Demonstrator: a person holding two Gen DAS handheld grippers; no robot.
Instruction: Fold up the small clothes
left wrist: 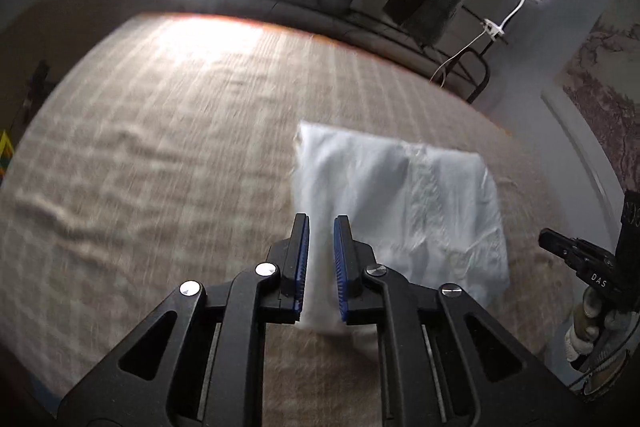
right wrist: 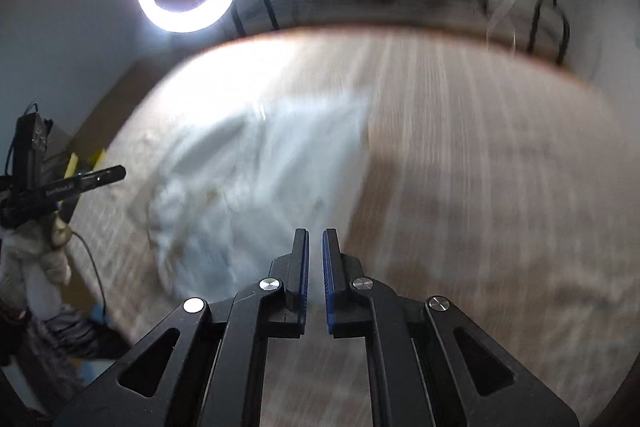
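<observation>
My left gripper released above the folded white garment, my right gripper slightly parted, gripping nothing, garment nearer the beige cloth-covered table's right edge.

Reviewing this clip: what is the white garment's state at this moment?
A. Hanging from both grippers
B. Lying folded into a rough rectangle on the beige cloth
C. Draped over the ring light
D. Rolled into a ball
B: the white garment lies flat as a rough rectangle on the beige cloth.
</observation>
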